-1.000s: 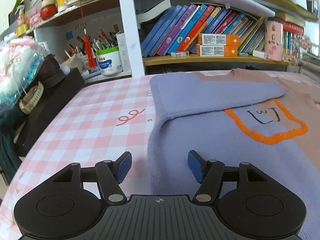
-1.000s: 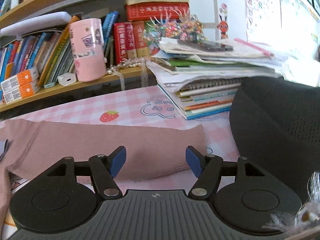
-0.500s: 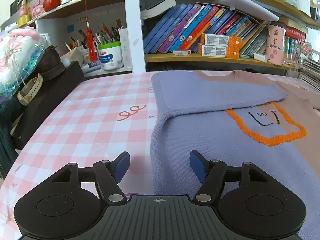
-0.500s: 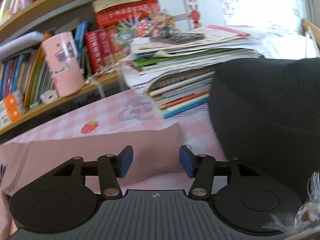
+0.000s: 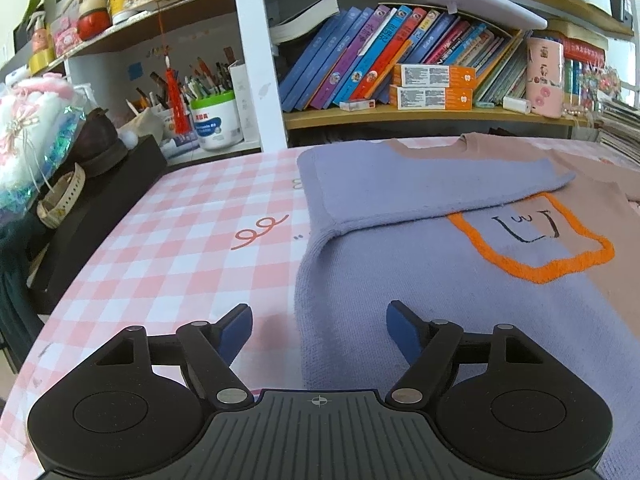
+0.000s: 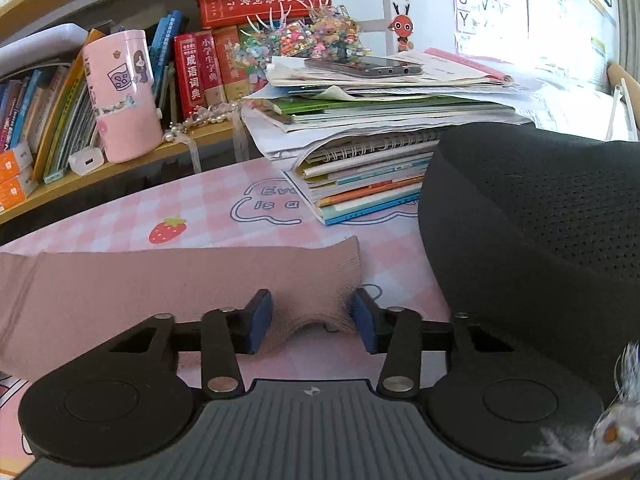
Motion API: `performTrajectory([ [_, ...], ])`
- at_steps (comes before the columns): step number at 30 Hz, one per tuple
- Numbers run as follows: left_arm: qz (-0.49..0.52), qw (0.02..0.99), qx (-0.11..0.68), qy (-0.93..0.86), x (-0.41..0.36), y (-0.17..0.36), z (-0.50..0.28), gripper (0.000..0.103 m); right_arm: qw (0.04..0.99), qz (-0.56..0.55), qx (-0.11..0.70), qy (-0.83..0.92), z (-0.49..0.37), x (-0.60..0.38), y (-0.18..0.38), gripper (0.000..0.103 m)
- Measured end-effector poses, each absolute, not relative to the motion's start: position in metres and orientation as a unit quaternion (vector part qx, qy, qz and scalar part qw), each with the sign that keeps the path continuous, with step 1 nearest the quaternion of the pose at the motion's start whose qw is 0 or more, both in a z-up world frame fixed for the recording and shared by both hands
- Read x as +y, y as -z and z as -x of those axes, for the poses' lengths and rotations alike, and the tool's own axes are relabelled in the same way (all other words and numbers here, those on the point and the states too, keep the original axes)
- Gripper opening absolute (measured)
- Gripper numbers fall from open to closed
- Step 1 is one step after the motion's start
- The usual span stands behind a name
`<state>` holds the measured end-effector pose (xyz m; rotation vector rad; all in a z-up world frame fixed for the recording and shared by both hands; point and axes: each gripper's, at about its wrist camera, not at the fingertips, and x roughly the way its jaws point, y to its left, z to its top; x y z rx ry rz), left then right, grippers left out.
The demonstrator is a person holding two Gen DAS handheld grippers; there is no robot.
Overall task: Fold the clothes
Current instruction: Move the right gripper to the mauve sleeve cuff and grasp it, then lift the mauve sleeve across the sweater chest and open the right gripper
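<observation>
A lavender and dusty-pink sweater [image 5: 420, 280] with an orange-outlined patch [image 5: 536, 268] lies flat on the pink checked tablecloth [image 5: 180, 260]. Its lavender sleeve [image 5: 400, 188] is folded across the chest. My left gripper [image 5: 318, 312] hovers over the sweater's left edge; its jaws are opening and the pads touch nothing. In the right wrist view the pink sleeve [image 6: 160, 280] stretches out to the left. Its ribbed cuff [image 6: 320, 276] is bunched into an arch between the blue pads of my right gripper [image 6: 310, 300], whose jaws are closing on it.
A black box [image 5: 100, 208] with clutter borders the table's left side. Bookshelves [image 5: 400, 116] and a pen tub [image 5: 214, 120] stand behind. A stack of books [image 6: 380, 160] and a black mesh cushion [image 6: 540, 240] crowd the right, close to the cuff.
The left jaws have spread a little wider. The right gripper has shifted to the sleeve's end, and its jaws have closed in on the cuff, bunching the fabric.
</observation>
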<state>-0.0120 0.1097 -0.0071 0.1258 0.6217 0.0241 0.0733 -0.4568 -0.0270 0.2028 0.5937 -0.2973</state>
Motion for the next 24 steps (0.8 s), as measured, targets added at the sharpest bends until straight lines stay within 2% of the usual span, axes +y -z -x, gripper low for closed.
performTrajectory([
  [3, -0.068, 0.950, 0.304, -0.018, 0.109, 0.007, 0.012, 0.085, 0.943, -0.093, 0.291, 0.132, -0.077, -0.453, 0.026, 0.016],
  [6, -0.080, 0.950, 0.299, -0.022, 0.105, 0.007, 0.013, 0.087, 0.944, -0.044, 0.297, 0.137, -0.085, -0.434, 0.021, 0.011],
  [11, -0.090, 0.953, 0.288, -0.007, 0.101, 0.005, 0.017, 0.089, 0.961, -0.042, 0.259, 0.085, -0.087, -0.392, -0.023, 0.010],
  [17, -0.095, 0.961, 0.261, 0.001, 0.098, 0.002, 0.024, 0.092, 0.981, -0.007, 0.186, -0.055, -0.078, -0.292, -0.099, 0.010],
  [24, -0.101, 0.973, 0.208, 0.006, 0.095, -0.004, 0.039, 0.092, 0.974, 0.096, 0.145, -0.145, -0.075, -0.177, -0.150, 0.010],
])
